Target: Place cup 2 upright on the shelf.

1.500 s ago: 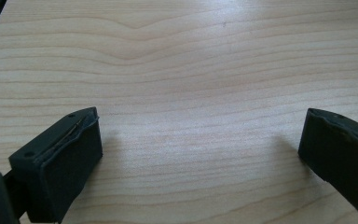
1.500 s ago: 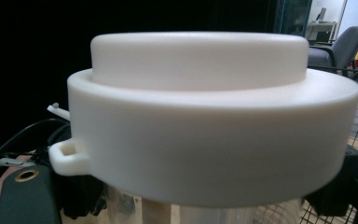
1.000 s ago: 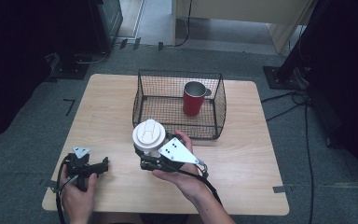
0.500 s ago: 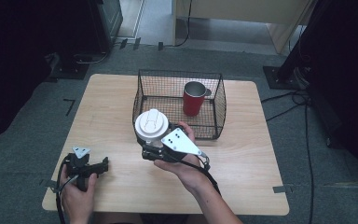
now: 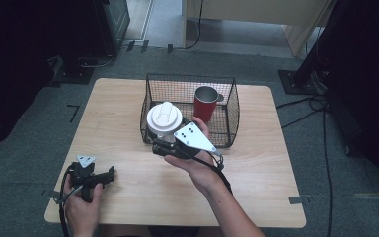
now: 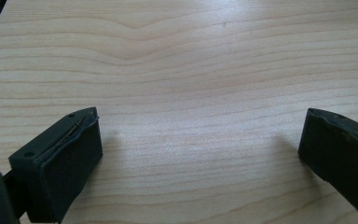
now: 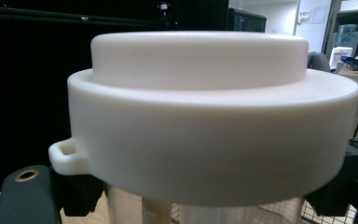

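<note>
My right gripper [image 5: 162, 142] is shut on a clear container with a wide white lid [image 5: 164, 117], held upright in the air over the front left corner of a black wire basket [image 5: 229, 136]. In the right gripper view the white lid [image 7: 205, 116] looms close above the clear body [image 7: 214, 215], with the black pads [image 7: 81, 193] pressed on either side below the lid. A red metal cup [image 5: 206, 104] stands inside the basket. My left gripper [image 5: 110, 174] rests at the table's front left; its jaws stand wide apart over bare wood [image 6: 191, 56], nothing between them.
The wooden table [image 5: 276, 163] has bare surface to the right of and in front of the basket. Grey carpet surrounds it, with cables and a stand foot [image 5: 301, 81] at the right and dark equipment [image 5: 79, 44] at the back left.
My right gripper has lifted the white-lidded container and carried it away from the person, from the bare table to over the basket's front edge. The left gripper has kept still.
</note>
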